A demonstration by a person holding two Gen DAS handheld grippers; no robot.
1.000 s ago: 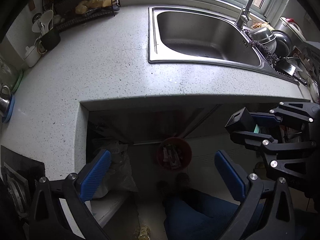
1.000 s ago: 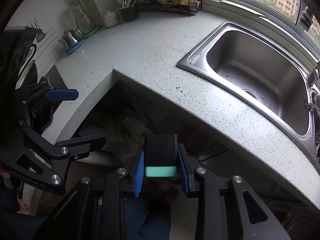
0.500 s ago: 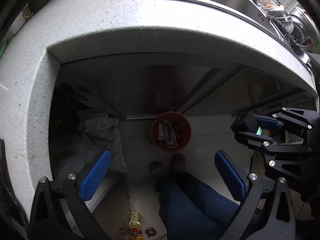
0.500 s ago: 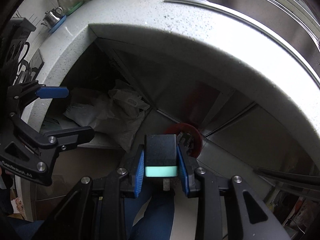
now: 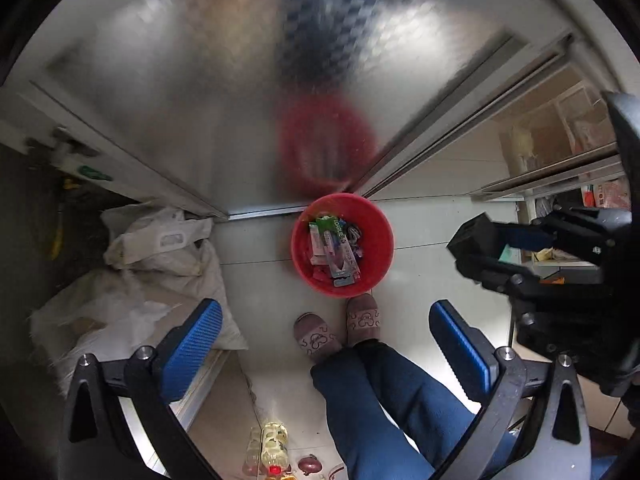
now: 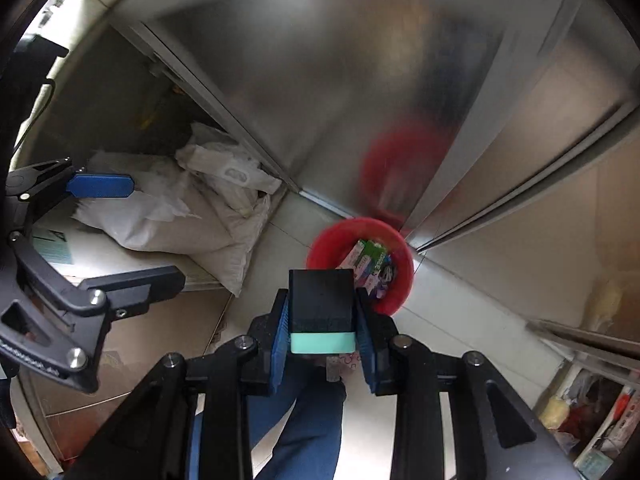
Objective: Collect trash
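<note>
Right wrist view: right claw (image 6: 322, 330) clamps black box (image 6: 321, 300) above red bin (image 6: 403, 276); left claw (image 5: 326, 338) wide.

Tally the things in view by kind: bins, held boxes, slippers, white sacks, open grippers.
Bins: 1
Held boxes: 1
Slippers: 2
White sacks: 2
Open grippers: 1, the left gripper; the right gripper is shut on the box
Total: 7
</note>
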